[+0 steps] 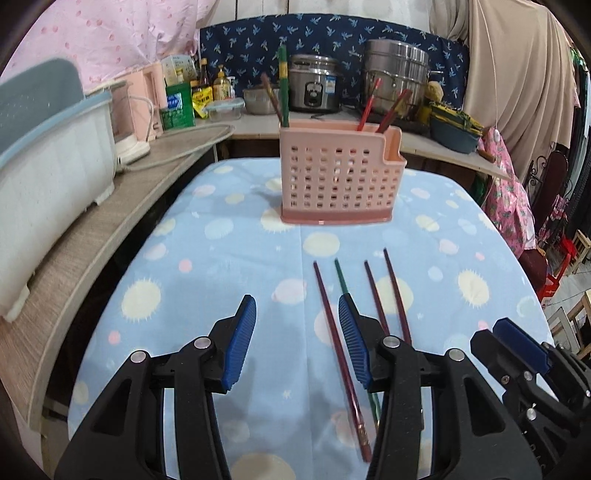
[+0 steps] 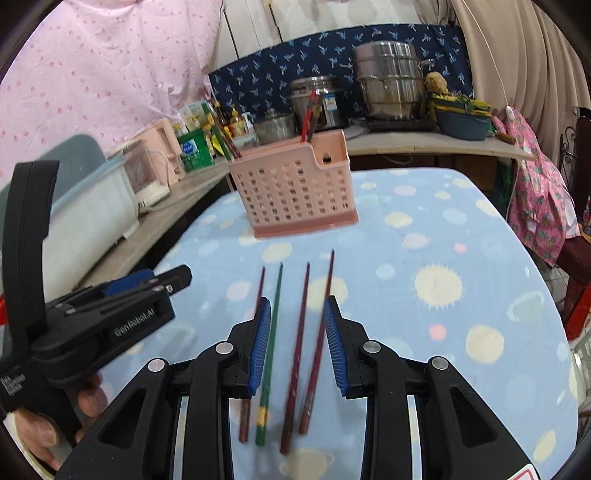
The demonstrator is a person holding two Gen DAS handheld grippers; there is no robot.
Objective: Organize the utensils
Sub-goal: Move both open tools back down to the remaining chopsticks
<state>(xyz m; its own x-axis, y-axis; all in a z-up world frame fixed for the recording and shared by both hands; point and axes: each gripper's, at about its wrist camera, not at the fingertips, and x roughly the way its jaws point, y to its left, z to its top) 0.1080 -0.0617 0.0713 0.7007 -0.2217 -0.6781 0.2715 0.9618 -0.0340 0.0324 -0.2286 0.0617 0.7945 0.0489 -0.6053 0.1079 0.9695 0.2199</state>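
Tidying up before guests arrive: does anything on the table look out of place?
Yes. Four chopsticks, three dark red and one green, lie loose on the blue cloth in front of the pink holder, where the other chopsticks stand upright. Nothing looks spilled or broken.

This is a home, in the part where people cook. At the back, a long bench (image 1: 258,127) holds a rice cooker (image 1: 314,88), a tall stack of shiny steel pots (image 1: 395,74), a small pot (image 2: 275,127), sauce bottles (image 1: 220,83) and a green box (image 1: 180,105). A pink kettle (image 1: 138,110) and a pale plastic dish tub (image 1: 55,158) sit on a side shelf (image 1: 110,221). Cloths hang all around: a pink dotted sheet (image 2: 92,74), a dark blue cloth with little leaves (image 1: 314,35) and a tan curtain (image 1: 517,74). The near bench has a soft blue blanket with suns and dots (image 1: 221,258). A pink holder (image 1: 340,173) with chopsticks stands on it.
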